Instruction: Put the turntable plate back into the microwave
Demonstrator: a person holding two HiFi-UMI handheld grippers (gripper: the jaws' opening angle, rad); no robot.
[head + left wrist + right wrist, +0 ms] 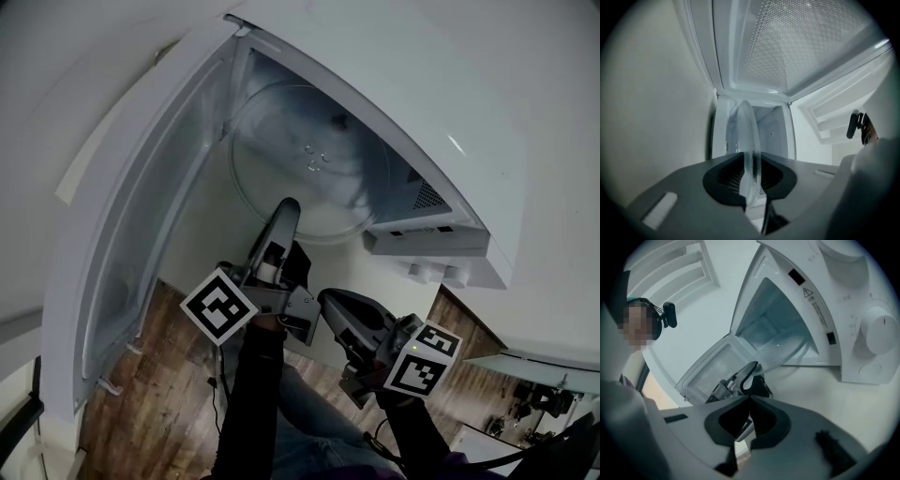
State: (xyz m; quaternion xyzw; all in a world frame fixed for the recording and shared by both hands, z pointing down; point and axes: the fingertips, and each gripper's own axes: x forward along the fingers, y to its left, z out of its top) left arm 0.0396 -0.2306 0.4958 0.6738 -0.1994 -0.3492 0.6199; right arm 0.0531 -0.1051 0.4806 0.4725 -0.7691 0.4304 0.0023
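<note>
The clear glass turntable plate (309, 159) hangs at the mouth of the white microwave (469, 112), its far part inside the cavity. My left gripper (284, 211) is shut on the plate's near rim. In the left gripper view the plate (747, 136) stands edge-on between the jaws of the left gripper (749, 176), with the cavity (771, 136) behind it. My right gripper (330, 302) sits lower and nearer, shut and empty. From the right gripper (750, 399) I see the plate (780, 345) sticking out of the cavity with the left gripper (749, 371) on it.
The microwave door (141, 234) stands swung open to the left; its perforated inner panel (801, 42) fills the top of the left gripper view. The control panel with a round knob (880, 329) is right of the cavity. A wooden floor (169, 375) lies below.
</note>
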